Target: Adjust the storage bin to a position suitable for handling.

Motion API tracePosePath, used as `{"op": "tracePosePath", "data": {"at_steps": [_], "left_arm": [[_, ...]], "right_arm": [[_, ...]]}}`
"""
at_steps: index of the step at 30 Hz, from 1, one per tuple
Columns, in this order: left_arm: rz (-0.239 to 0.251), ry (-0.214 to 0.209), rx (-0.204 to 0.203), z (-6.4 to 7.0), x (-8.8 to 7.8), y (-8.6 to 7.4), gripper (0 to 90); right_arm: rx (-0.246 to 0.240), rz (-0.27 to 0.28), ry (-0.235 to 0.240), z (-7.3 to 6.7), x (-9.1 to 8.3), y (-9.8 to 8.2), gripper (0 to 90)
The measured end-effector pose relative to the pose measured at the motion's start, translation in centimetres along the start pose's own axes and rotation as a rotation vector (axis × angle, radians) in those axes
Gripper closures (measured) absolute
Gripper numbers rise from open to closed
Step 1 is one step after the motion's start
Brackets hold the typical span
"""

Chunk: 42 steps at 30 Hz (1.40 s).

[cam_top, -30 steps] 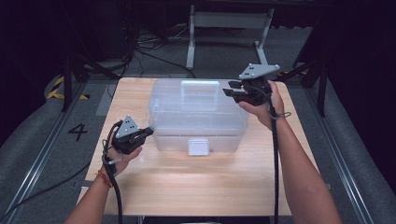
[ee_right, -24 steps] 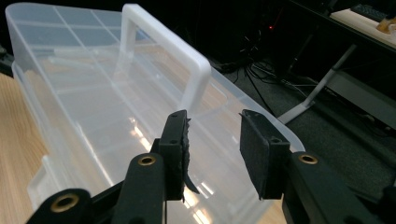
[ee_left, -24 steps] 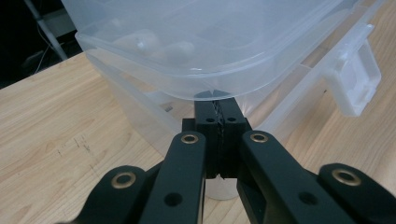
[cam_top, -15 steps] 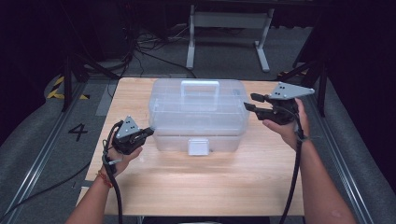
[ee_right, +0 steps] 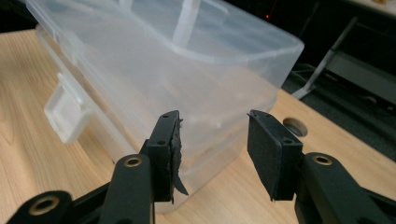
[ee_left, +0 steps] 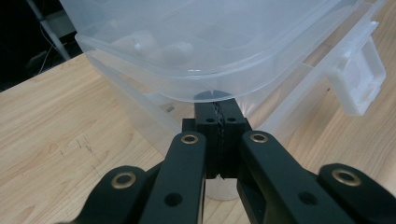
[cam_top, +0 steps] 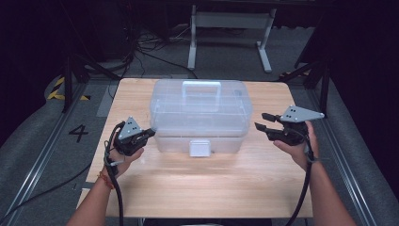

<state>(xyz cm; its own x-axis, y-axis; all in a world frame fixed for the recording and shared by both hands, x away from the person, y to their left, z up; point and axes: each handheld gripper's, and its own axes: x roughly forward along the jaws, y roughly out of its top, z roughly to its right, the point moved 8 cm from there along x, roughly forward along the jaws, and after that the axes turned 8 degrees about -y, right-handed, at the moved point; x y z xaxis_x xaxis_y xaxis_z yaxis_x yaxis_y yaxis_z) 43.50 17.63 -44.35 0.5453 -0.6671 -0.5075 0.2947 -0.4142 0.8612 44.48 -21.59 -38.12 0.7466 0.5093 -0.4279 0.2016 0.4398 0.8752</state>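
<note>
A clear plastic storage box with a lid handle and a front latch stands in the middle of the wooden table. My left gripper is at the box's front left corner. In the left gripper view the gripper is shut, its tips tucked just under the lid's rim, with nothing seen between the jaws. My right gripper hovers open just right of the box. In the right gripper view its fingers frame the box's end wall without touching it.
Bare tabletop lies in front of the box and along both sides. A round cable hole sits in the table near the box's right end. Behind the table are a metal stand and floor cables. A floor mark "4" lies to the left.
My right gripper has come down from over the box's right rear corner and moved out to the right of the box, still open. The left gripper and the box have stayed put.
</note>
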Motion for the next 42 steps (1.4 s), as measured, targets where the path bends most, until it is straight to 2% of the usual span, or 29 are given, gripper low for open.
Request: {"op": "tracePosePath", "data": {"at_steps": [1,3,9,15,23,31,42], "left_arm": [[0.0,0.0,0.0,0.0,0.0,0.0,90.0],[0.002,0.003,0.001,0.0,0.0,0.0,90.0],[0.01,0.002,0.001,-0.1,-0.1,0.4,90.0],[0.014,-0.001,-0.005,-0.1,-0.1,0.4,90.0],[0.014,0.002,-0.001,-0.2,-0.2,0.6,90.0],[0.027,0.001,0.001,-0.2,-0.3,0.8,90.0],[-0.007,0.007,0.003,-0.5,-0.1,0.1,89.6]], "right_arm": [[0.007,-0.013,0.004,0.0,0.3,-0.8,54.7],[0.008,-0.024,0.007,-0.1,0.5,-1.2,54.3],[-0.013,-0.081,0.018,-0.8,2.1,-3.4,51.7],[-0.013,-0.08,0.014,-1.3,3.3,-3.6,49.3],[0.001,-0.031,-0.034,-1.2,4.1,-3.1,48.4],[0.004,0.018,-0.066,-1.0,4.1,-2.8,48.6],[0.014,0.087,-0.103,-0.8,3.6,-1.6,50.3]]}}
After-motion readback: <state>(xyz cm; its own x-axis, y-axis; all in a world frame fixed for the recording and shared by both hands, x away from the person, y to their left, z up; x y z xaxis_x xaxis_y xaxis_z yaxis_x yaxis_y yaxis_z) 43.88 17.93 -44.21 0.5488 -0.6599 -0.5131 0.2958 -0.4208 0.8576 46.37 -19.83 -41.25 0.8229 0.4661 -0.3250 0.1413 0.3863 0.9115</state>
